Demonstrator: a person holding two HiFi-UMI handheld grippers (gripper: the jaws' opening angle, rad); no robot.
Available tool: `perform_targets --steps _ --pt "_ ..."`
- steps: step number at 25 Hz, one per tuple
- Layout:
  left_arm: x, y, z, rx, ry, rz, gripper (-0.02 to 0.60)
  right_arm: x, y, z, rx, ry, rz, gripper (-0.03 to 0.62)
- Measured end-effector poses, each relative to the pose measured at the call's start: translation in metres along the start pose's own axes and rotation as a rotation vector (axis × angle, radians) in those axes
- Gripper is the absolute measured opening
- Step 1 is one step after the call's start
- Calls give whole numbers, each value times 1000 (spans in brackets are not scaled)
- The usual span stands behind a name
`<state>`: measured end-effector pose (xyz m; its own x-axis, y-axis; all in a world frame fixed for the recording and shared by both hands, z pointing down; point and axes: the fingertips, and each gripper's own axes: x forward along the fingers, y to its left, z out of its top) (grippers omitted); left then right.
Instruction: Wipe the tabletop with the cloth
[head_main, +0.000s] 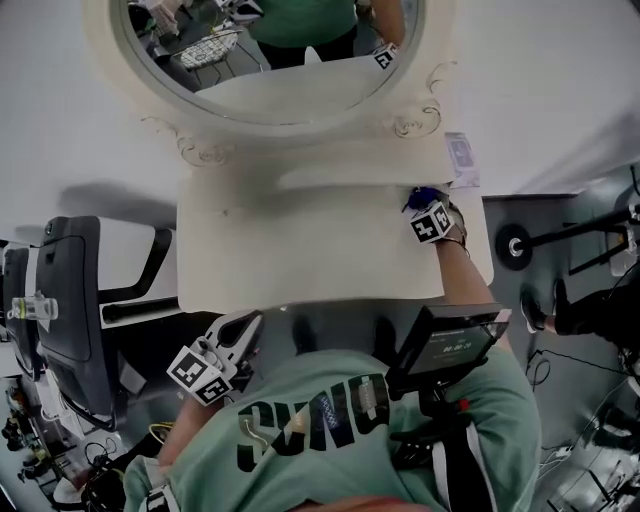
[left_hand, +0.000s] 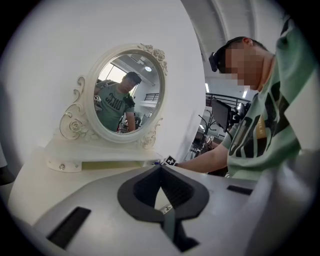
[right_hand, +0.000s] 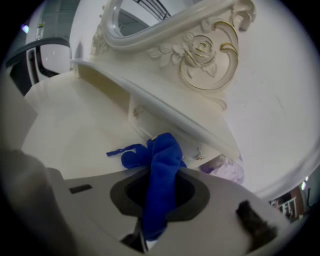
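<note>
Close to the person's body, before the front edge of the bench (head_main: 300, 250), the left gripper (left_hand: 160, 169) has its fingers closed together, empty. Farther, at the right back corner under the mirror (head_main: 270, 60), the right gripper (head_main: 418, 203) fingers clamp the blue cloth (right_hand: 162, 155), whose free end lies on the bench.

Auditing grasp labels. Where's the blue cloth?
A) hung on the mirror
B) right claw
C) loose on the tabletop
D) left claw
B: the right gripper view shows the blue cloth pinched in the right claw, with its free end bunched just ahead of the jaws.
</note>
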<state>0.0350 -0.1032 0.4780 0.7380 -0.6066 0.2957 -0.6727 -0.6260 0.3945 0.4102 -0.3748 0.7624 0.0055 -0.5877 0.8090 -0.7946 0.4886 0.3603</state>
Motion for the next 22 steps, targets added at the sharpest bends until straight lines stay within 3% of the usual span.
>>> perform_targets --steps 2,5,8,11,17,22 --pt "5 -3 1 4 -3 -19 5 -22 22 -17 -82 0 24 60" --pt "13 -9 5 17 -15 -54 5 -75 80 -74 -138 -12 102 60" --pt "23 -16 9 29 -25 -87 3 -131 135 -135 -132 -4 181 60" --pt "31 -22 11 29 -26 -108 3 -154 154 -158 -89 -7 194 60" --pt "37 -37 10 31 -23 -120 5 -150 136 -149 2 -39 244 60" --pt "24 -30 2 14 -7 -70 4 -83 23 -80 176 -113 88 60"
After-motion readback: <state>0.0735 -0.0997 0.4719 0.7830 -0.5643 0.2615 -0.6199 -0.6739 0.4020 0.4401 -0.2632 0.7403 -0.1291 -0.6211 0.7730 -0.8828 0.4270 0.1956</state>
